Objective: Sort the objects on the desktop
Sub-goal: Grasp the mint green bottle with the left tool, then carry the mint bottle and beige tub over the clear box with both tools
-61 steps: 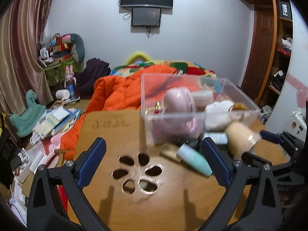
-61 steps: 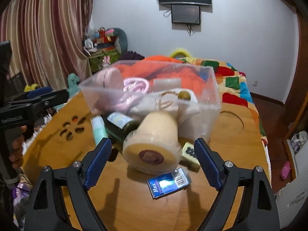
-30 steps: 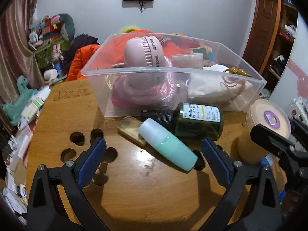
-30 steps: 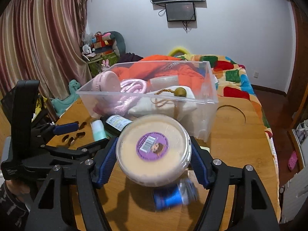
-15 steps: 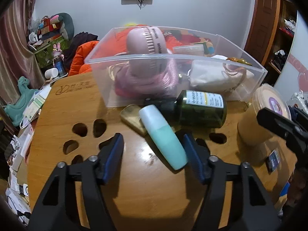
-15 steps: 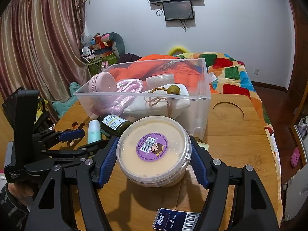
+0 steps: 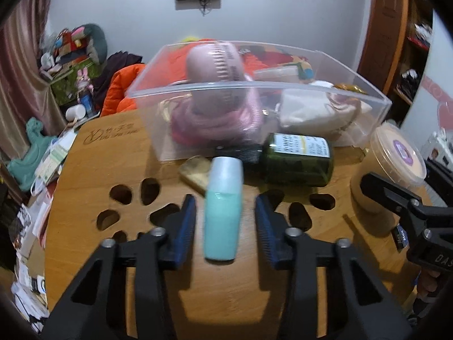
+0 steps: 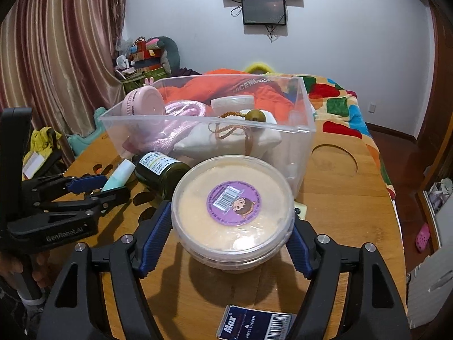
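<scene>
My right gripper (image 8: 232, 240) is shut on a round cream tub with a purple sticker (image 8: 233, 208) and holds it above the wooden table; the tub also shows in the left wrist view (image 7: 393, 161). My left gripper (image 7: 225, 218) straddles a teal bottle with a white cap (image 7: 223, 206) lying on the table, jaws narrowed with small gaps on both sides. The bottle (image 8: 119, 178) sits between the left fingers in the right wrist view. A clear plastic bin (image 7: 376, 107) behind holds a pink fan (image 7: 215, 65), pink rope and a white pouch.
A dark green bottle (image 7: 294, 161) lies on its side by the bin, next to a small yellowish block (image 7: 195, 172). A blue Max card (image 8: 254, 325) lies near the table's front edge. Flower-shaped cutouts (image 7: 127, 198) pierce the tabletop. A bed with orange bedding stands behind.
My left gripper moved forward over the teal bottle and its jaws narrowed around it. My right gripper closed on the cream tub and lifted it up off the table.
</scene>
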{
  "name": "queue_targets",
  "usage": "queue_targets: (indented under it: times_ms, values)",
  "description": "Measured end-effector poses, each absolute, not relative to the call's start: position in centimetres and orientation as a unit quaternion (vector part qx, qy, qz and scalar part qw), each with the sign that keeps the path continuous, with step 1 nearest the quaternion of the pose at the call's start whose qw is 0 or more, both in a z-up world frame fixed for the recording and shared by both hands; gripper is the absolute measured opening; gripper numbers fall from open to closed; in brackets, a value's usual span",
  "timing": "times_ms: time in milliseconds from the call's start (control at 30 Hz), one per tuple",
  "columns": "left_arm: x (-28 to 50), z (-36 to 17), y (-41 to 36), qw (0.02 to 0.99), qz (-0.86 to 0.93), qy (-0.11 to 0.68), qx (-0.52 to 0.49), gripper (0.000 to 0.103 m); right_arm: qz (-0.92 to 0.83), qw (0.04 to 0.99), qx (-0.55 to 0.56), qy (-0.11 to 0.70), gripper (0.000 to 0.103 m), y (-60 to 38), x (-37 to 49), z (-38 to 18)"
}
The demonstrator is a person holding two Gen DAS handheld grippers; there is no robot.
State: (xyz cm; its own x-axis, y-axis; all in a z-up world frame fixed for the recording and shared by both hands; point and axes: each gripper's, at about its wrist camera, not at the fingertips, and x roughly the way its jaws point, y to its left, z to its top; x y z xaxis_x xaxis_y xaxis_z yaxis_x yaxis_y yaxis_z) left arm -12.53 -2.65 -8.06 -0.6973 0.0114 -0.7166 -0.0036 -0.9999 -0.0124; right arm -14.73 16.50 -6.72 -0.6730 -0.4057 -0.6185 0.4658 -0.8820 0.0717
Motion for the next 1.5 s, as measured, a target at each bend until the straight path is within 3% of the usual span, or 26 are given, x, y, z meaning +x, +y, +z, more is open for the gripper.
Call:
queue_targets:
  times_ms: [133, 600, 1500]
  values:
    - [-12.2, -8.0, -2.1, 0.008, 0.923, 0.004, -0.385, 0.024, -0.914, 0.24, 0.325, 0.043, 0.063, 17.0, -14.7, -6.7]
    - [-9.7, -5.3, -2.5, 0.01, 0.939, 0.003, -0.343, 0.024, -0.91, 0.259, 0.323, 0.019, 0.062, 17.5, -14.6, -5.4]
    - [-10.5, -0.1, -5.4, 0.042, 0.958, -0.061, -0.279, 0.024, -0.937, 0.252, 0.237, 0.038, 0.062, 18.5, -14.8, 2.7]
